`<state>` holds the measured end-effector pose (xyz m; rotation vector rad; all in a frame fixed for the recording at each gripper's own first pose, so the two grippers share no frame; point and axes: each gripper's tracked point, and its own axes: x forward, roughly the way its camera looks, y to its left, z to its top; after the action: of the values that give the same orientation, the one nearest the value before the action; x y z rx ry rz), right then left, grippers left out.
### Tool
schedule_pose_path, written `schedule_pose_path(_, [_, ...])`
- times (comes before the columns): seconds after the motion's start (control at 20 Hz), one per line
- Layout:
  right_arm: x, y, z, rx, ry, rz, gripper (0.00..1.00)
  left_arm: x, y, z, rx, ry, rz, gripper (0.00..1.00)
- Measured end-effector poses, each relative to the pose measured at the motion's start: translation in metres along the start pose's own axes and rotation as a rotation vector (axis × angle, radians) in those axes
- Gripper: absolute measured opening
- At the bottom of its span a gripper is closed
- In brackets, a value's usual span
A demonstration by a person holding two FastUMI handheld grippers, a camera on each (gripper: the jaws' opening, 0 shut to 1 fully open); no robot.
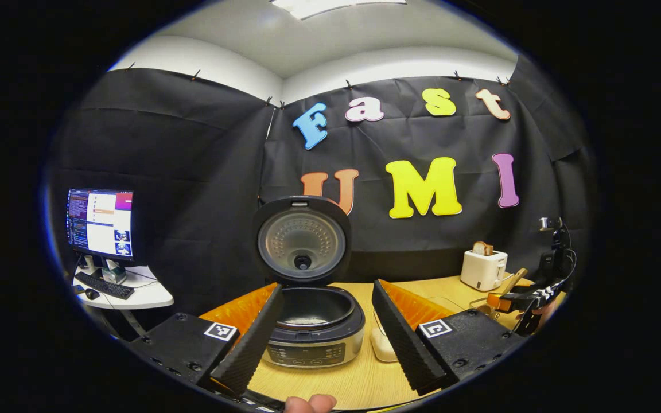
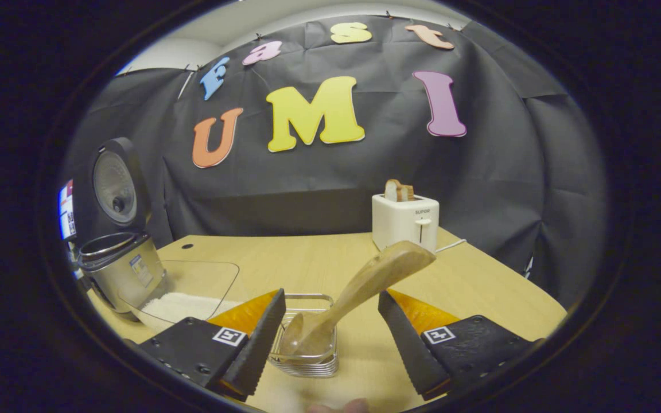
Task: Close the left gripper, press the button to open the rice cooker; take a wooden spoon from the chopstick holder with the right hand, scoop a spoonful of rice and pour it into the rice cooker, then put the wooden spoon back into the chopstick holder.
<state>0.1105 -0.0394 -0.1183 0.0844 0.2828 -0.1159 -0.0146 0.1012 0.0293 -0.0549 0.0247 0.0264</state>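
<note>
Left gripper view: the left gripper [image 1: 326, 330] hangs spread wide before the silver rice cooker [image 1: 314, 332], black lid up. Right gripper [image 2: 330, 332], likewise parted, flanks the wire chopstick holder [image 2: 306, 361] where the pale wooden spoon [image 2: 359, 289] leans, beside the clear rice container [image 2: 187, 298].

The toaster [image 2: 405, 220] front reads "SUPOR"; the rice cooker [image 2: 122, 269] sticker seems too blurred to read.

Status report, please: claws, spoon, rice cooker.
Left claw open, facing rice cooker, lid up. Right claw open around wooden spoon, untouched in chopstick holder. Nothing blocking.
</note>
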Motion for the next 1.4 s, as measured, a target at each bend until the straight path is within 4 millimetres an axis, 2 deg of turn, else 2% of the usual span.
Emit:
schedule_pose_path(0.05, [-0.006,0.001,-0.001,0.007,0.002,0.008,0.92,0.001,-0.007,-0.001,-0.004,0.001,-0.011,0.99])
schedule_pose_path(0.15, [-0.017,-0.001,-0.005,-0.001,0.0,0.012,1.0,0.002,-0.013,-0.001,0.011,0.004,-0.014,0.99])
schedule_pose_path(0.2, [-0.023,-0.003,-0.006,-0.006,0.001,0.012,0.96,0.002,-0.015,-0.001,0.025,0.002,-0.007,0.99])
schedule_pose_path(0.25, [-0.029,-0.006,-0.008,-0.01,0.002,0.012,1.0,0.002,-0.018,-0.001,0.037,-0.002,0.0,0.99])
schedule_pose_path(0.3, [-0.035,-0.008,-0.011,-0.017,0.005,0.007,0.96,0.003,-0.023,-0.002,0.046,-0.001,-0.001,0.99])
schedule_pose_path(0.4, [-0.047,-0.01,-0.014,-0.05,-0.004,0.012,0.96,0.005,-0.035,-0.002,0.043,0.021,-0.022,0.99])
schedule_pose_path(0.45, [-0.052,-0.011,-0.014,-0.068,-0.014,0.015,0.96,0.006,-0.04,0.004,0.034,0.018,-0.041,0.99])
schedule_pose_path(0.5, [-0.058,-0.012,-0.013,-0.081,-0.024,0.021,0.91,0.009,-0.04,0.012,0.021,0.014,-0.047,0.96])
schedule_pose_path(0.6, [-0.07,-0.008,-0.009,-0.104,-0.048,0.054,0.92,0.017,-0.033,0.03,0.0,0.002,-0.037,0.99])
schedule_pose_path(0.65, [-0.075,-0.009,-0.006,-0.114,-0.062,0.064,0.96,0.025,-0.029,0.038,0.001,-0.003,-0.033,0.99])
schedule_pose_path(0.7, [-0.081,-0.007,-0.003,-0.128,-0.074,0.08,0.92,0.031,-0.025,0.044,0.005,0.003,-0.025,0.99])
schedule_pose_path(0.75, [-0.084,-0.005,0.0,-0.144,-0.082,0.1,0.96,0.038,-0.022,0.049,0.021,0.017,-0.02,0.99])
schedule_pose_path(0.85, [-0.089,-0.002,0.001,-0.158,-0.08,0.135,0.96,0.056,-0.016,0.069,0.04,0.016,-0.011,0.99])
schedule_pose_path(0.9, [-0.089,-0.003,0.003,-0.149,-0.08,0.145,0.96,0.068,-0.016,0.079,0.048,0.011,-0.015,0.99])
schedule_pose_path(0.95, [-0.09,-0.001,0.006,-0.138,-0.084,0.159,0.92,0.082,-0.016,0.087,0.063,0.022,-0.026,0.99])
schedule_pose_path(1.0, [-0.09,0.0,0.005,-0.132,-0.084,0.168,0.96,0.096,-0.014,0.091,0.063,0.041,-0.022,0.99])
schedule_pose_path(1.05, [-0.09,0.0,0.006,-0.134,-0.087,0.173,0.96,0.108,-0.012,0.096,0.061,0.06,-0.017,0.99])
schedule_pose_path(1.15, [-0.09,-0.005,0.011,-0.146,-0.108,0.165,0.96,0.132,0.0,0.114,0.085,0.071,0.004,0.99])
schedule_pose_path(1.2, [-0.089,-0.007,0.015,-0.147,-0.126,0.157,1.0,0.145,0.007,0.122,0.103,0.074,0.023,0.99])
schedule_pose_path(1.3, [-0.089,-0.011,0.016,-0.132,-0.143,0.153,0.92,0.168,0.019,0.132,0.101,0.094,0.047,0.95])
schedule_pose_path(1.4, [-0.089,-0.011,0.012,-0.129,-0.139,0.158,0.92,0.189,0.026,0.136,0.101,0.135,0.053,0.99])
